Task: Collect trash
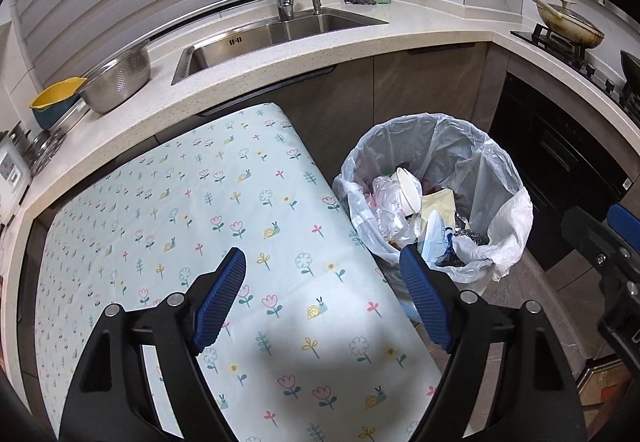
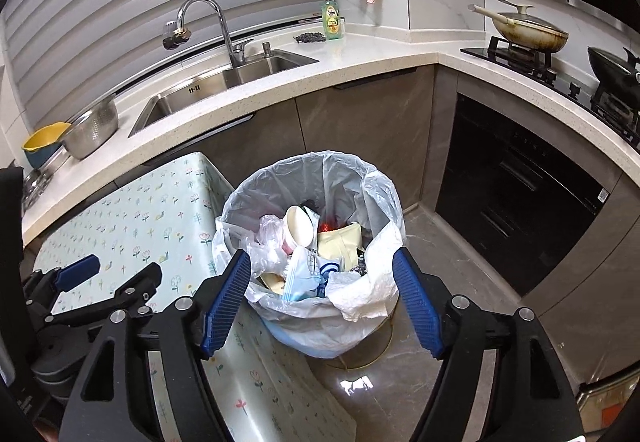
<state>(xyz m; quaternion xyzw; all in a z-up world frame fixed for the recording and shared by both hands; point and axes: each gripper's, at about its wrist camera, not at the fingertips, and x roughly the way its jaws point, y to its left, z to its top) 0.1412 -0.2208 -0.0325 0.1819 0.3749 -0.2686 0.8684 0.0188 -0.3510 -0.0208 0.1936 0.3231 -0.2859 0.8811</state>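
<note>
A round trash bin (image 2: 362,194) lined with a clear plastic bag stands on the floor beside a table with a floral cloth (image 1: 224,226). It holds a white paper cup (image 2: 299,225), crumpled plastic, a blue-and-white wrapper (image 2: 308,276) and white paper. My right gripper (image 2: 322,262) hangs open above the bin's near rim, nothing between its blue pads. My left gripper (image 1: 322,260) is open over the table's right edge, its jaws empty. The bin (image 1: 472,138) lies just right of it. Each gripper shows at the edge of the other's view.
A light counter (image 2: 360,66) curves behind, with a steel sink (image 2: 256,68), faucet, green soap bottle (image 2: 332,20), steel colander (image 1: 120,82) and yellow bowl (image 1: 56,94). A hob with a lidded pan (image 2: 528,32) sits at right, a dark oven (image 2: 516,178) below.
</note>
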